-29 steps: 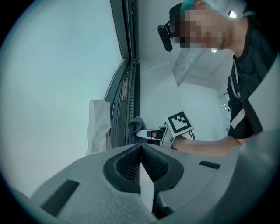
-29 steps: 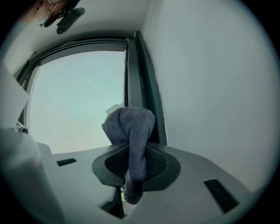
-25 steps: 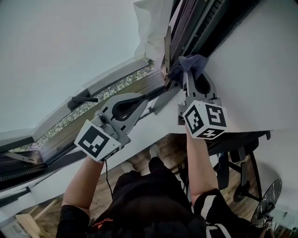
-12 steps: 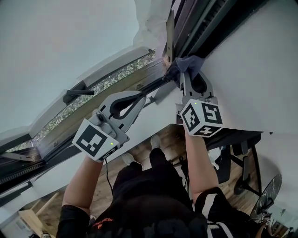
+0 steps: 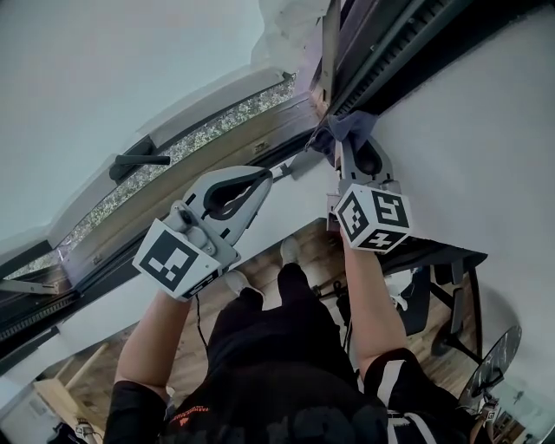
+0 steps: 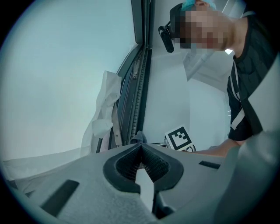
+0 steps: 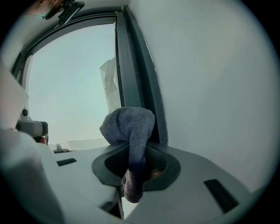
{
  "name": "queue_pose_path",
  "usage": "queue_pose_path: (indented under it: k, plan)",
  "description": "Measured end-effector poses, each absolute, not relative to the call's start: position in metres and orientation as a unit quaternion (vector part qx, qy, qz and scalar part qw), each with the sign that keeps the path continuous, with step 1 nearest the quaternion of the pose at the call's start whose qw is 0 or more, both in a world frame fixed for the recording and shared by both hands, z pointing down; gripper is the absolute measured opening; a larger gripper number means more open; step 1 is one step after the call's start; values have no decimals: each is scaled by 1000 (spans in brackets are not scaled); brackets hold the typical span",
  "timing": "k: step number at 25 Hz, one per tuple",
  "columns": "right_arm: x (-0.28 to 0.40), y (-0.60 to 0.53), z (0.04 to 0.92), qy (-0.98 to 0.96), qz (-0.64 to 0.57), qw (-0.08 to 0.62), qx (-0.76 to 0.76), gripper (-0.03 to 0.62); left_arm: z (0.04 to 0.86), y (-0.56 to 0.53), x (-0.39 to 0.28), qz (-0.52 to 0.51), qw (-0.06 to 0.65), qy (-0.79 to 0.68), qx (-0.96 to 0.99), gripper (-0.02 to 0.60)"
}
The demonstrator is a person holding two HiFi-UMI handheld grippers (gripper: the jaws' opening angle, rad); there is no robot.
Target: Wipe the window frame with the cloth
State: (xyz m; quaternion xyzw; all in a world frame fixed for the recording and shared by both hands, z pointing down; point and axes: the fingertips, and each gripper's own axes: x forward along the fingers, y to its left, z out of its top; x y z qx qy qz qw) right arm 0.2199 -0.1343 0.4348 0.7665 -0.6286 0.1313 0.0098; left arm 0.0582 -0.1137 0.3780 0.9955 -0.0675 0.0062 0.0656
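Pinching the grey-blue cloth (image 7: 129, 124) between its two pads, the right tool (image 7: 138, 162) is holding a bunched wad out past its tips, so soft fabric rather than hard plastic is meeting the window frame (image 7: 131, 87). One tail of the cloth is hanging down through the closed jaws, which suggests a firm enough grip for rubbing. In the head view the right tool (image 5: 349, 146) is pointing up at the dark frame (image 5: 381, 43), and the cloth (image 5: 347, 126) is touching the frame's edge just beside the white wall (image 5: 468, 130), near the corner where the opened sash (image 5: 199, 139) is meeting it. The left tool (image 5: 267, 175) is hovering just beside this spot with its jaws pressed together on nothing. Its own view is showing the pads of the left tool (image 6: 141, 151) touching, with the cloth (image 6: 139, 136) peeking up just beyond them. It is probably waiting clear of the wiping path. The sash handle (image 5: 139, 160) is sitting well apart from both tools. A loose white sheet (image 5: 286, 26) is hanging at the frame's upper part and could snag the cloth if the wiping reaches it.
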Motion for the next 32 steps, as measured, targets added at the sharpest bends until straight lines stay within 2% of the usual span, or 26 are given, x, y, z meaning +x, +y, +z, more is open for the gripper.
queue_pose_path:
  k: [17, 23, 32]
  plan:
    - [220, -131, 513, -620, 197, 42, 759, 63, 403, -116, 57, 22, 86, -80, 993, 20]
    - [216, -125, 478, -630, 163, 36, 758, 63, 393, -116, 58, 15, 83, -81, 993, 20]
    - [206, -119, 375, -650, 68, 3, 757, 63, 343, -115, 62, -16, 46, -74, 996, 20]
